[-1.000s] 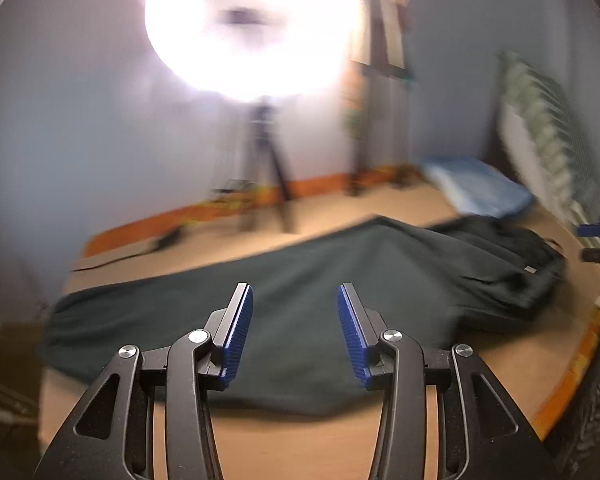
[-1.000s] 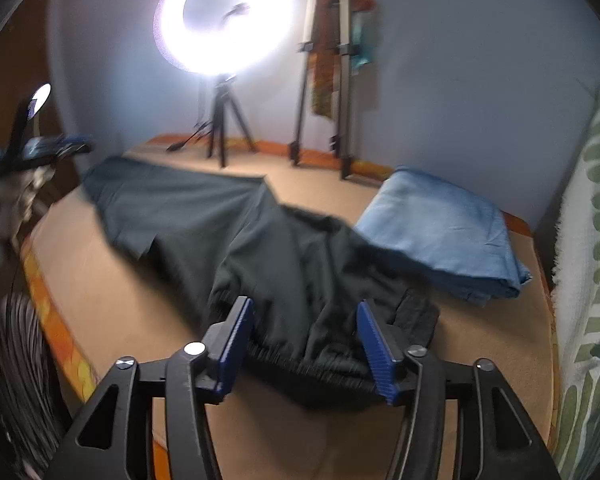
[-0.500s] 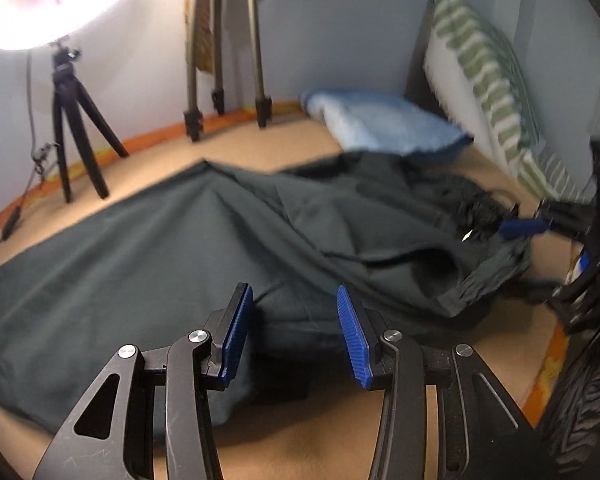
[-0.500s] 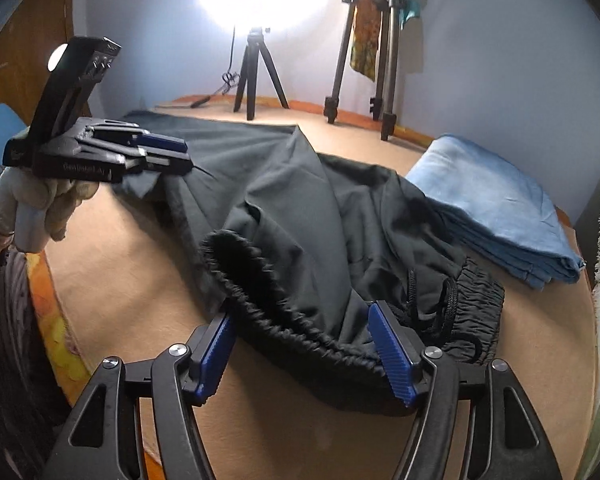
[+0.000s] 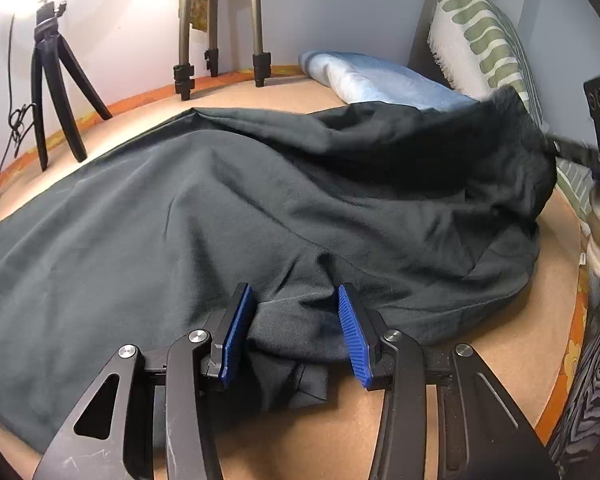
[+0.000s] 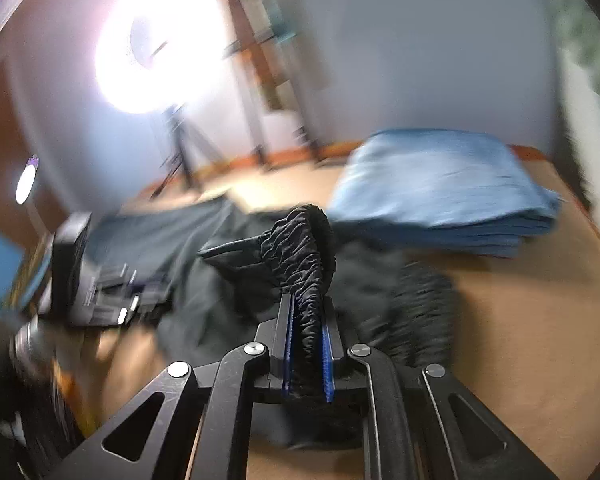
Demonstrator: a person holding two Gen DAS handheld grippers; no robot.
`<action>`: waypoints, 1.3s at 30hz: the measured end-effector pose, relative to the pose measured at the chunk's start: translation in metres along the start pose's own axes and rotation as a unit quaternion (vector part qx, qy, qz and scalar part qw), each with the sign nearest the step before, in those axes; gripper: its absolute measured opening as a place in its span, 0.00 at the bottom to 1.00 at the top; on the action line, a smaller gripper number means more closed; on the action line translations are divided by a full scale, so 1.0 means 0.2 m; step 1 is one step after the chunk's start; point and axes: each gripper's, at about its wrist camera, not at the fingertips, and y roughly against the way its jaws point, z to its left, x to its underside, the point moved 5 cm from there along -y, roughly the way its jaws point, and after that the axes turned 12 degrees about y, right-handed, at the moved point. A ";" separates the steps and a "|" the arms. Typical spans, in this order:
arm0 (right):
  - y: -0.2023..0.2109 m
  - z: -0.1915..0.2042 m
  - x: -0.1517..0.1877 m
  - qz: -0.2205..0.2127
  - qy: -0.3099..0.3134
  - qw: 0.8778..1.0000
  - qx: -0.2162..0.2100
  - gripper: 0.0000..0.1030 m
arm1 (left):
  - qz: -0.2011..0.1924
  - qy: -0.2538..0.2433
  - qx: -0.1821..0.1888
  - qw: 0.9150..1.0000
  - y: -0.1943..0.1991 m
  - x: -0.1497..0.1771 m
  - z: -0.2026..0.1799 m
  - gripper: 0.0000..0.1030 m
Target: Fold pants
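Here the right claw [image 6: 306, 344] is closing its jaws on the elastic waistband [image 6: 300, 252] of the dark pants [image 5: 220, 216], gathered fabric pinched between the pads. The left claw [image 5: 298, 332] stands half-open astride the crotch fold, pads not pressing. Outward, the legs run lengthwise across the tabletop [image 5: 340, 432] toward the black tripod [image 5: 56, 92].

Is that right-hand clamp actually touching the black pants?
Touching. In the right wrist view the closing right gripper has the gathered waistband of the black pants pinched between its blue pads.
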 end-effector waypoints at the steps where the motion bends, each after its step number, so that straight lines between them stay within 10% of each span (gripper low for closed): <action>1: 0.01 -0.08 -0.01 -0.004 -0.021 1.000 0.021 0.09 | 0.000 -0.001 0.000 1.000 0.00 0.00 0.00 0.41; 7: -0.09 -0.35 0.06 0.025 -0.114 0.992 0.057 0.11 | -0.002 -0.004 -0.005 1.000 -0.01 0.00 -0.02 0.41; 13: -0.03 -0.46 0.06 0.036 -0.125 0.985 0.113 0.68 | -0.005 0.001 -0.003 1.000 0.00 0.00 -0.01 0.41; 29: 0.03 -0.38 0.38 0.073 -0.304 0.950 -0.022 0.80 | -0.082 0.008 -0.026 0.996 0.32 -0.08 0.10 0.41; 33: -0.02 -0.35 0.34 0.071 -0.302 0.951 -0.018 0.68 | -0.084 0.038 -0.036 0.995 0.39 -0.07 0.23 0.41; 35: -0.02 -0.35 0.32 0.064 -0.301 0.951 -0.009 0.41 | -0.083 0.054 -0.035 0.995 0.42 -0.05 0.29 0.41; 39: 0.05 -0.35 0.25 0.029 -0.304 0.952 -0.019 0.21 | -0.073 0.056 -0.026 0.995 0.48 0.02 0.30 0.41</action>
